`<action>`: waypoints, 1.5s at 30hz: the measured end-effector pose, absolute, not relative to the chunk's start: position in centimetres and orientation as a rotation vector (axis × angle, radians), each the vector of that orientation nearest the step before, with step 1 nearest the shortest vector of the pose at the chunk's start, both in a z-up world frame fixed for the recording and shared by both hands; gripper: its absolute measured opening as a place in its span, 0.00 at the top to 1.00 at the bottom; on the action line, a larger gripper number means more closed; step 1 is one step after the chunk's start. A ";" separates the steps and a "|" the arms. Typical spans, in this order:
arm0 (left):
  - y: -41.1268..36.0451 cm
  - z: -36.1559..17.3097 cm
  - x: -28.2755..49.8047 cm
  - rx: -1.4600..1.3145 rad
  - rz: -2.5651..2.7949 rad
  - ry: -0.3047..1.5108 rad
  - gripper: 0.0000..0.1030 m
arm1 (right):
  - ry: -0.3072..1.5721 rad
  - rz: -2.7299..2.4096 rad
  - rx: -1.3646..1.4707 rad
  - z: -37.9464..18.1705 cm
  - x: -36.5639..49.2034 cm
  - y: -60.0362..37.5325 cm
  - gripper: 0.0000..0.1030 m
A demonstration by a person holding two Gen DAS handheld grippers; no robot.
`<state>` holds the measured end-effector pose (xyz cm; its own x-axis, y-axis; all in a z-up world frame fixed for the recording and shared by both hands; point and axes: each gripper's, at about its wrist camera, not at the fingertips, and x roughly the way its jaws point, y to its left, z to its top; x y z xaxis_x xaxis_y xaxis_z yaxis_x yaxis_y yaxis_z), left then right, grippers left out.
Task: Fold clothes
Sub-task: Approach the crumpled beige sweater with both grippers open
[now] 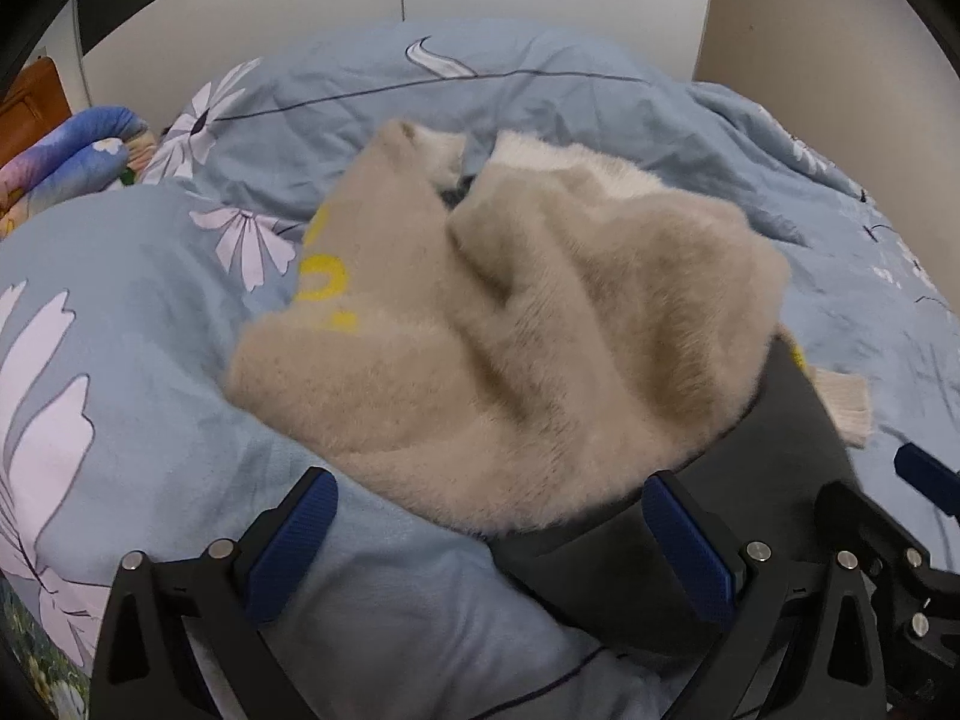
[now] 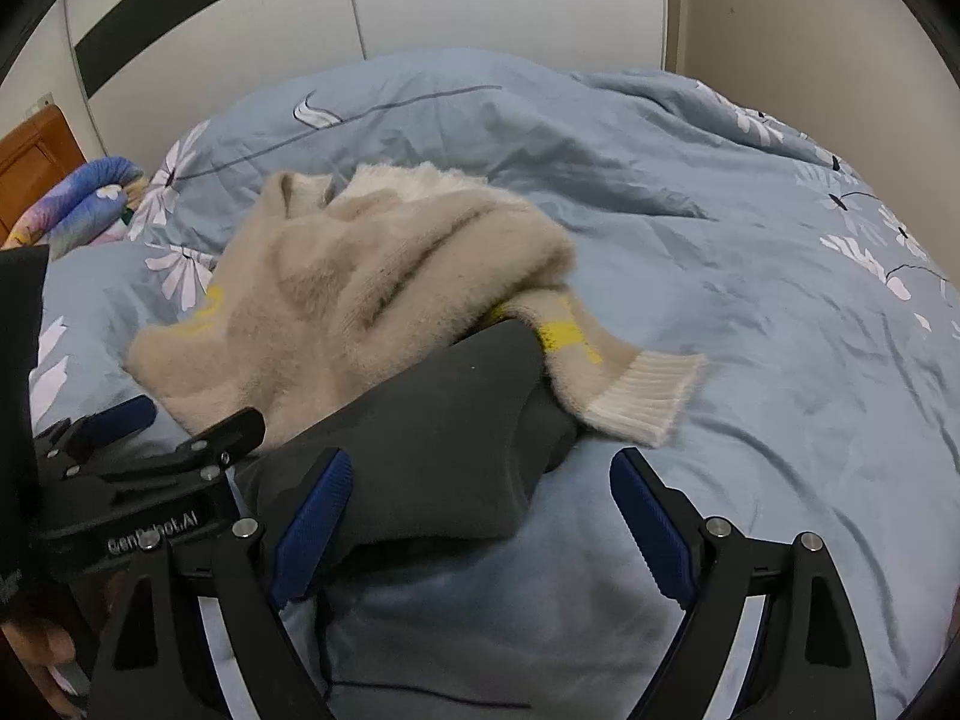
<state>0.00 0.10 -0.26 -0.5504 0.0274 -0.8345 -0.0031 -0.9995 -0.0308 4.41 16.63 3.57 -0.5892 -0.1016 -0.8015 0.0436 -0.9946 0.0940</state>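
Observation:
A fluffy beige sweater (image 1: pixel 510 324) with yellow lettering lies crumpled on the blue floral duvet (image 1: pixel 120 312). It partly covers a dark grey garment (image 1: pixel 630 552). My left gripper (image 1: pixel 486 546) is open just in front of both, holding nothing. In the right wrist view the sweater (image 2: pixel 360 300) drapes over the dark garment (image 2: pixel 444 438), its white ribbed cuff (image 2: pixel 648 396) hanging right. My right gripper (image 2: pixel 480 516) is open at the dark garment's near edge. The left gripper's fingertips (image 2: pixel 120 420) show at the left.
The duvet (image 2: pixel 720 240) covers the whole bed. A colourful rolled quilt (image 1: pixel 78 150) and a wooden headboard (image 1: pixel 30 102) are at the far left. White wardrobe doors (image 2: pixel 420 0) stand behind the bed.

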 end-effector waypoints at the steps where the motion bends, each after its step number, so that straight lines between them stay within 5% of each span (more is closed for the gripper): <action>1: 0.1 -0.4 0.0 -1.483 2.755 -0.028 0.00 | -0.091 -2.733 1.374 3.6 4.5 16.7 0.14; 24: 1.4 -3.1 -0.3 -1.525 2.842 0.225 0.00 | -0.111 -2.689 1.513 -2.0 3.8 17.8 0.14; 45: 1.8 -2.9 -0.2 -1.546 2.847 0.268 0.00 | -0.126 -2.671 1.544 -2.5 3.9 18.1 0.14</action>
<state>-0.20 1.82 -2.90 -0.5431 -0.1737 -0.8215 0.0171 -0.9805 0.1960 3.94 18.09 -2.52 -0.4991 -0.0872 -0.8621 0.0057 -0.9952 0.0974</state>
